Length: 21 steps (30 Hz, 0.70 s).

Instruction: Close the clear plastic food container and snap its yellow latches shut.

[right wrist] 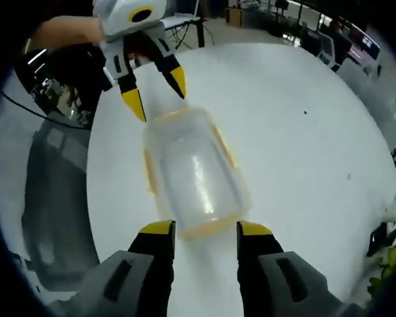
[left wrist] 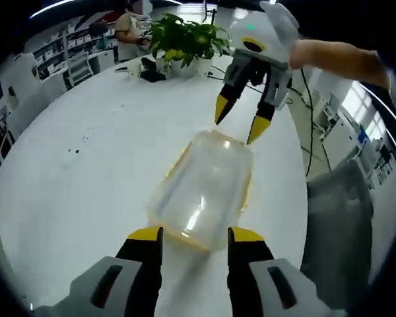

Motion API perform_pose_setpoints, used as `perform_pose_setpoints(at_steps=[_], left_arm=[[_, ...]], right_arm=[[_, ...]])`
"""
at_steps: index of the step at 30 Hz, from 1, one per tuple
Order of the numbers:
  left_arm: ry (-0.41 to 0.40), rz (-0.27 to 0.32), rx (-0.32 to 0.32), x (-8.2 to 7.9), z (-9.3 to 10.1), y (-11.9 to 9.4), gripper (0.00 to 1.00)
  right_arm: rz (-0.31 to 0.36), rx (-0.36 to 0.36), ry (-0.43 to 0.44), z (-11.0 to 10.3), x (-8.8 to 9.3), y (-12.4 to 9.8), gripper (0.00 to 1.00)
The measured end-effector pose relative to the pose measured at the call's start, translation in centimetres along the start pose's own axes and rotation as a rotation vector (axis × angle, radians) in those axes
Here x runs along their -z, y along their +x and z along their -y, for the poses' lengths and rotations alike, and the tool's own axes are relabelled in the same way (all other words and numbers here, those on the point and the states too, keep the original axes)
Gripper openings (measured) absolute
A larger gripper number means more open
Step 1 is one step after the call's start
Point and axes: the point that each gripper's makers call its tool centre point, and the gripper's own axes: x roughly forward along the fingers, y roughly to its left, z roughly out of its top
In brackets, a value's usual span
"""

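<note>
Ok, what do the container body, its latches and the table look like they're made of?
Container: clear, slightly frosted plastic; the white table shows through and glare streaks its top. Latches: opaque yellow plastic, by the look. Table: smooth white surface with soft reflections, likely laminate; I can't tell for sure.

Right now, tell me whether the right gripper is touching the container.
Cannot tell. In the left gripper view the right gripper has its open yellow tips at the far edge of the container, with no plain gap or contact.

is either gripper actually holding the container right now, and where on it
Nothing is held. The left gripper and right gripper both have open jaws at opposite short ends of the clear container, which lies on the white table, neither clamped on it.
</note>
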Motion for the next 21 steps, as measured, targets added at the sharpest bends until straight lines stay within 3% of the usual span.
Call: perform_pose_setpoints(at_steps=[7,12,16,21], left_arm=[[-0.076,0.007,-0.052,0.7,-0.6,0.1,0.29],[-0.191,0.026,-0.077,1.3,-1.3,0.2,0.28],[-0.228,0.04,-0.084,1.4,-1.3,0.2,0.27],[-0.301,0.061,-0.065,1.7,-0.5,0.7,0.25]], right_arm=[[0.063,0.029,0.11,-0.2,-0.4,0.2,0.33],[0.133,0.017,0.23,-0.2,-0.7,0.3,0.31],[0.151,0.052,0.265,0.4,-0.3,0.4,0.31],[0.213,0.067,0.394,0.9,-0.1,0.5,0.31]])
